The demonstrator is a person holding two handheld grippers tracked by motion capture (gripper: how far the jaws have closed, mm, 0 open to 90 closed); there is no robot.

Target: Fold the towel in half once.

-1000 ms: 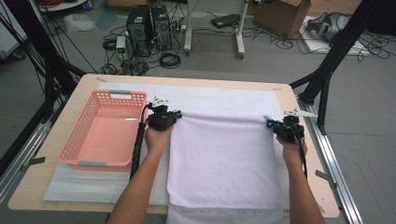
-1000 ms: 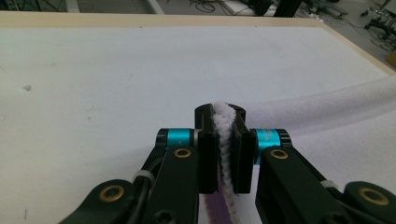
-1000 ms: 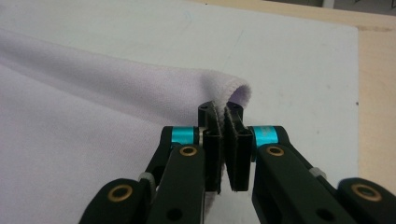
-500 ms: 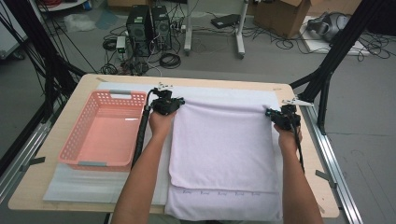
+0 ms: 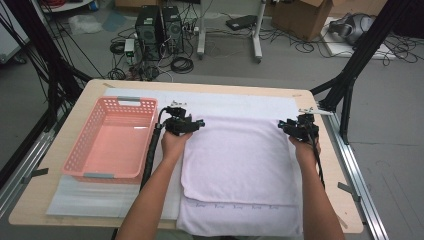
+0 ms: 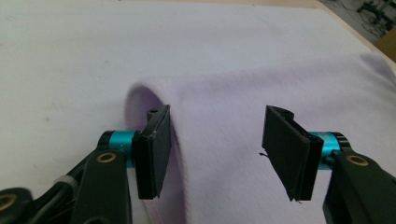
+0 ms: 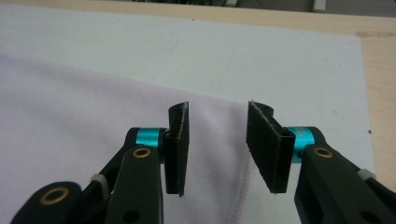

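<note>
- High view: the pale lilac towel [image 5: 240,170] lay on the white sheet [image 5: 235,102] that covered the middle of the wooden table [image 5: 320,165]. Its near portion was folded over towards the far edge, with a single-layer strip showing along the near edge. I judged the first fold done. Further folds, and perhaps a move into the pink basket [image 5: 112,137] just left of the towel, were left. The left gripper [image 5: 192,124] sat at the fold's far left corner and the right gripper [image 5: 290,127] at its far right corner.
- High view, writing: a row of small dark marks ran along the towel's near band. They were too small for me to read, possibly stitched lettering.
- Left gripper view: the left gripper's jaws had just been opening and stood apart. The rounded towel corner [image 6: 149,95] lay between them. The left pad sat just beside the cloth, but I saw no pinch, so I read it as released.
- Right gripper view: the right gripper's [image 7: 217,149] jaws had likewise just been opening and stood parted. The stitched hem [image 7: 243,196] of the towel ran on the sheet between them, with neither pad pressing on it. I could read no label here.
</note>
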